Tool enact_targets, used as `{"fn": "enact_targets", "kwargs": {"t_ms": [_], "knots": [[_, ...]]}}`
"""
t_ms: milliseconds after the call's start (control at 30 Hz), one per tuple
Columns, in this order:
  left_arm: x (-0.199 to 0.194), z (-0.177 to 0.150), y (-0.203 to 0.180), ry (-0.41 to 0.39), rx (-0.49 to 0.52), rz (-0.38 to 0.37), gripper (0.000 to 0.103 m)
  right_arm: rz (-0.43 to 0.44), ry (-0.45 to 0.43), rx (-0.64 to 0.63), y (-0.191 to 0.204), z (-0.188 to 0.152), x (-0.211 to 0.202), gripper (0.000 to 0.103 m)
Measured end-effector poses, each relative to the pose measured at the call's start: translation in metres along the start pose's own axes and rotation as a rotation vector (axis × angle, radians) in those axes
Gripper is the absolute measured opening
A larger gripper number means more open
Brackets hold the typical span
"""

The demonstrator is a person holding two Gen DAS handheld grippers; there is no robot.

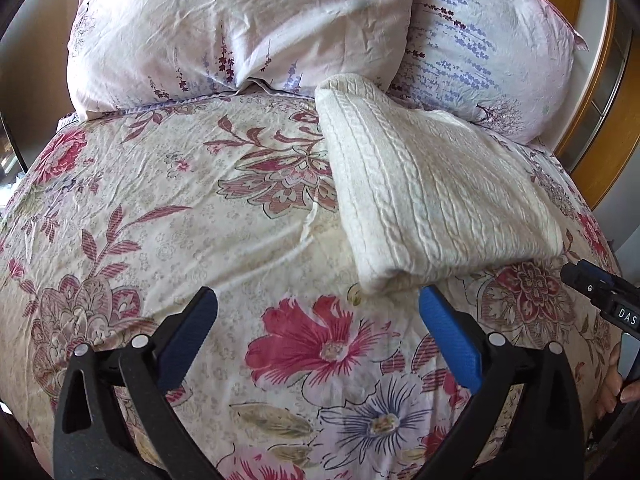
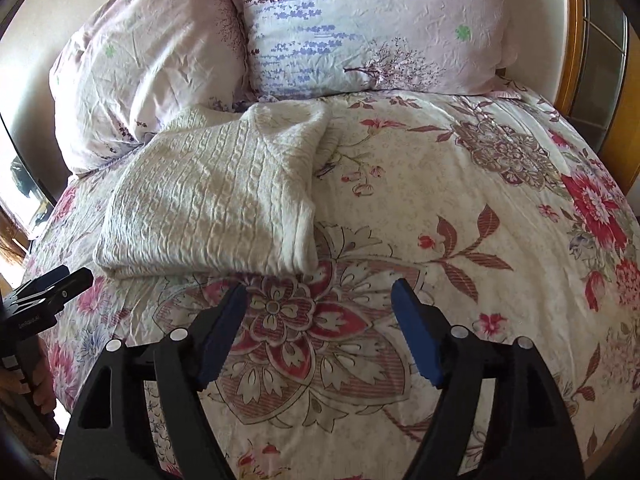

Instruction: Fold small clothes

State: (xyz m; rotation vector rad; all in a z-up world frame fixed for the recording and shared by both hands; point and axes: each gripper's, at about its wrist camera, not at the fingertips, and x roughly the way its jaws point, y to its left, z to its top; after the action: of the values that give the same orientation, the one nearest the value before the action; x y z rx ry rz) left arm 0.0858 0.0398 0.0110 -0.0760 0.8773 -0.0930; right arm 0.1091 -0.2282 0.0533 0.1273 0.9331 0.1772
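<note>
Left gripper (image 1: 318,310) wide apart, folded sweater (image 1: 432,196) just beyond.

Both wrist views look steeply down, close over the bed (image 1: 132,184); each shares the folded cream sweater (image 1: 436,200) and pillows (image 2: 160,80).

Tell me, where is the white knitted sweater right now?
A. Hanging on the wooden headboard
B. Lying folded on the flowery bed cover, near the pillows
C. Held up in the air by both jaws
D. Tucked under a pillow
B: the white knitted sweater lies folded on the flowery bed cover, just in front of the pillows, and no jaws hold it.
</note>
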Motion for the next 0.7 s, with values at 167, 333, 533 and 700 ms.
{"fn": "enact_targets", "kwargs": {"t_ms": [167,333,533,700], "knots": [[0.003,-0.007,-0.010,0.018,0.028,0.014,0.101,-0.028,0.034,-0.046,0.017,-0.012,0.011,0.097],[0.005,-0.011,-0.021,0.017,0.055,0.034,0.101,-0.088,0.041,-0.103,0.032,-0.017,0.015,0.102],[0.016,-0.015,-0.022,0.041,0.040,0.046,0.101,-0.095,0.093,-0.061,0.030,-0.020,0.027,0.102],[0.019,-0.017,-0.027,0.037,0.073,0.080,0.101,-0.123,0.091,-0.064,0.030,-0.023,0.033,0.102]]}}
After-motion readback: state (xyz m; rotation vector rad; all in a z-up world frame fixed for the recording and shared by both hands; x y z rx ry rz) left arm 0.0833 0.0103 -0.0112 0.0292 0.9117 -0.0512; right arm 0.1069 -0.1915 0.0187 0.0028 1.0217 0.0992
